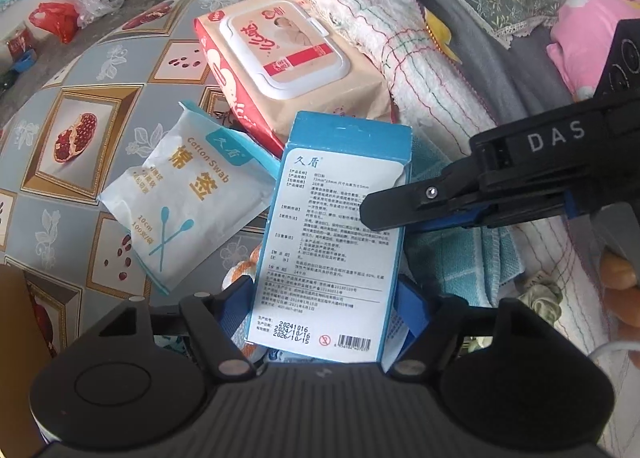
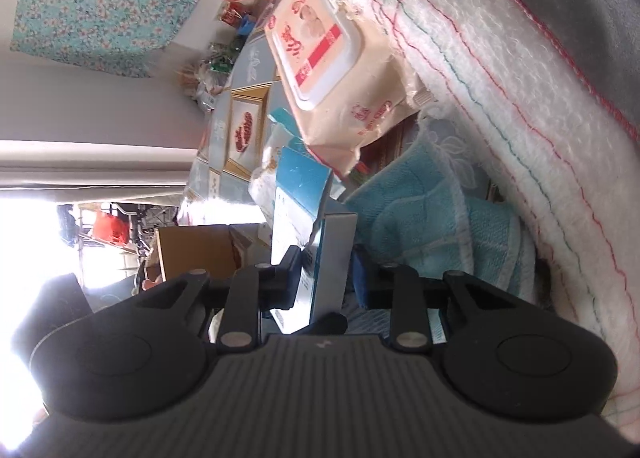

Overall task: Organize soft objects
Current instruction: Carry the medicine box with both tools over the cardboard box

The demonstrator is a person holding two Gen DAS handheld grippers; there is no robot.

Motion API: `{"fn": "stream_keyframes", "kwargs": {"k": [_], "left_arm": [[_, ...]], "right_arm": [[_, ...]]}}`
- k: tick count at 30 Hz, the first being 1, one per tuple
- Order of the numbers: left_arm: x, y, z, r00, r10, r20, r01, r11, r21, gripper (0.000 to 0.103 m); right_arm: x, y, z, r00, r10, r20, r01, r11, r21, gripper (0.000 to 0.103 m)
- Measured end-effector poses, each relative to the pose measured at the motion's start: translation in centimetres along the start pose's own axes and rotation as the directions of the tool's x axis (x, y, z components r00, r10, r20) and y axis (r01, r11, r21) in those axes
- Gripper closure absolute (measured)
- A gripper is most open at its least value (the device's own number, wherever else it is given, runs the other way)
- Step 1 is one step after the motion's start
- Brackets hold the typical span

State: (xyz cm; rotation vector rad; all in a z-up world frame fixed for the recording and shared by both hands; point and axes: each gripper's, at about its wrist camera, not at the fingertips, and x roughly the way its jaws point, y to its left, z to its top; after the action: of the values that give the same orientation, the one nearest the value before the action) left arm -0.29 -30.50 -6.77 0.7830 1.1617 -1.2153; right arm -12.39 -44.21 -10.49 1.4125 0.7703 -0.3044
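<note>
While right tongs (image 2: 326, 278) pinch box (image 1: 332, 234), cloths crowd.

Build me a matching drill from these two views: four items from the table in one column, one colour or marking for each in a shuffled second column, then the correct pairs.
Column one:
1. wet wipes pack
2. cotton swab bag
3. small box
4. folded towel

Column two:
A. light blue terry cloth
B. blue edges, white label with a barcode
C. white, with gold lettering
D. peach, with a white flip lid

Pairs: 1-D, 2-C, 3-B, 4-A
</note>
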Motion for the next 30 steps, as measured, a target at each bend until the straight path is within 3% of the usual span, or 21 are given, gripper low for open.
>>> {"fn": "stream_keyframes", "kwargs": {"k": [18, 25, 30], "left_arm": [[-6.7, 2.9, -2.5, 0.998, -0.010, 0.055, 0.012, 0.999, -0.033, 0.027], [-13.0, 7.9, -5.3, 0.991, 0.025, 0.129, -0.007, 0.991, -0.135, 0.027], [-17.7, 14.0, -8.1, 0.979, 0.115, 0.170, -0.068, 0.963, -0.262, 0.027]], "right_arm": [[-1.6, 7.2, -3.9, 0.999, 0.048, 0.020, -0.047, 0.998, -0.047, 0.079], [-0.3, 15.1, -5.9, 0.992, 0.124, -0.033, -0.127, 0.983, -0.135, 0.080], [4.8, 22.7, -6.9, 0.973, 0.176, -0.146, -0.205, 0.955, -0.213, 0.080]]}}
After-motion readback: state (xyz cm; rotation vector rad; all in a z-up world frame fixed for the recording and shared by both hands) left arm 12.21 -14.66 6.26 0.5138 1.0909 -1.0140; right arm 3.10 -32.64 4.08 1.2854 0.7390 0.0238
